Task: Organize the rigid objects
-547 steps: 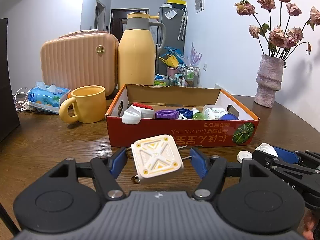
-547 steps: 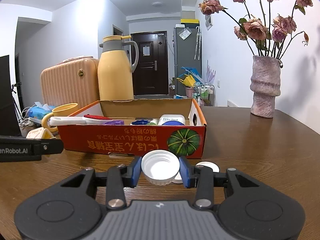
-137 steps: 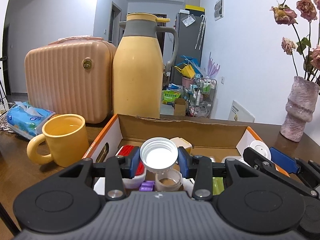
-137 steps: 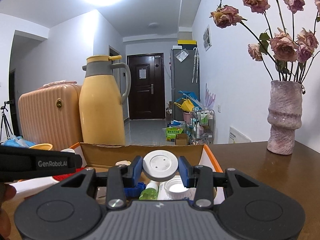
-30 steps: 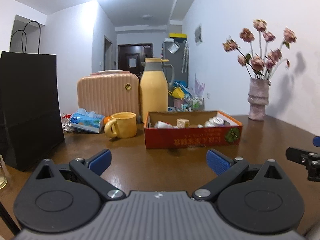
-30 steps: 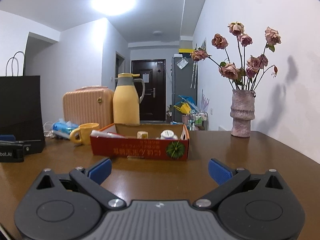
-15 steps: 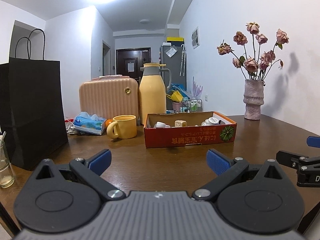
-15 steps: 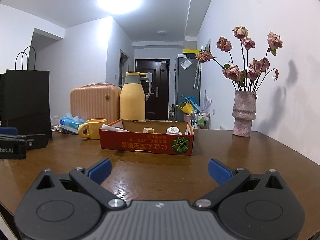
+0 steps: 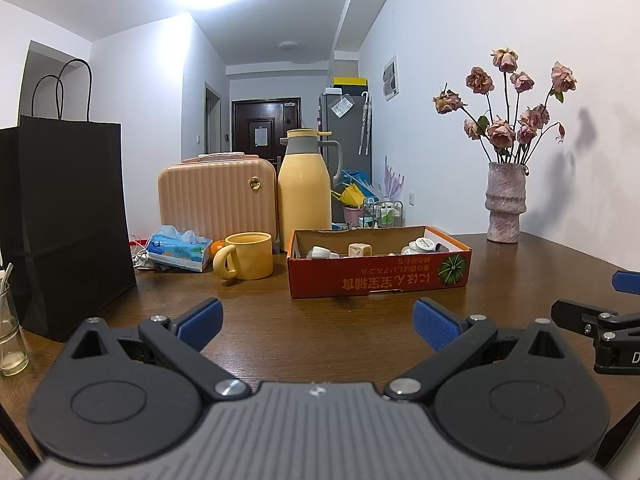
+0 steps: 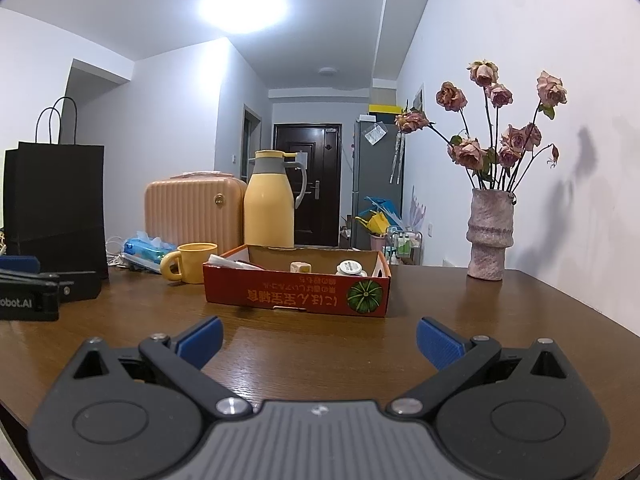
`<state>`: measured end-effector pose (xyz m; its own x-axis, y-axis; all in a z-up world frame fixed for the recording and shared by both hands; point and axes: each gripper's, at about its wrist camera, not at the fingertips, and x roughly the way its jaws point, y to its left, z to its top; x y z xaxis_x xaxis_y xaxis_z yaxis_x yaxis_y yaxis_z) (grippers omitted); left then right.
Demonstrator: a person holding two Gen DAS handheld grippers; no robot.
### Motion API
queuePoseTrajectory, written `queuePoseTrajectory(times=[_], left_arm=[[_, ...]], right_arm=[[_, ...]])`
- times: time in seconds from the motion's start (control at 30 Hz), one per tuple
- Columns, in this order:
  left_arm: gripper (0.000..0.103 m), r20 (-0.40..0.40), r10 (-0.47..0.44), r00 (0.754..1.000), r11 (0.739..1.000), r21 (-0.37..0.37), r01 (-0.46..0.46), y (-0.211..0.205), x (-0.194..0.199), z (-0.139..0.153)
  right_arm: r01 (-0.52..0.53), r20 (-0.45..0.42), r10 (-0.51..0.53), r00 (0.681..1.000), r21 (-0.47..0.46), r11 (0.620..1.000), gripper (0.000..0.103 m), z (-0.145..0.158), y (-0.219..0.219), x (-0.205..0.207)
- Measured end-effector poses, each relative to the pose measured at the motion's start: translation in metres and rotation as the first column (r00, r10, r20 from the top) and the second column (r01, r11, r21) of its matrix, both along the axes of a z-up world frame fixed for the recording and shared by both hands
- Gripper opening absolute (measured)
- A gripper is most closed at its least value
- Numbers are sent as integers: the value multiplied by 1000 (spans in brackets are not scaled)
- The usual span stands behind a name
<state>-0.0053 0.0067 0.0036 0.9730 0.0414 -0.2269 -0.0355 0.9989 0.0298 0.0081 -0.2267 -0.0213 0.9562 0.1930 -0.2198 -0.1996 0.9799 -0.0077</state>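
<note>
Both my left gripper and right gripper are wide apart and hold nothing. Small hard things sit inside the red cardboard box far across the brown wooden table. I think tidying is done, so I should keep low and bump nothing.

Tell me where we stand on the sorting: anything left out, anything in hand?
Looks finished. Small items sit in the red cardboard box; no loose pieces show on the table before it. Left gripper and right gripper are open, empty, short of the box.
</note>
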Motion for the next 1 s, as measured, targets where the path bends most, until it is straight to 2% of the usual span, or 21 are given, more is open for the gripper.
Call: queuePoseTrajectory(times=[1.0], left_arm=[[103,-3,-1,1000,1000,0,1,-1,-2,-1]], right_arm=[[-5,-4,5,1000,1,1000,103,0,2,0]])
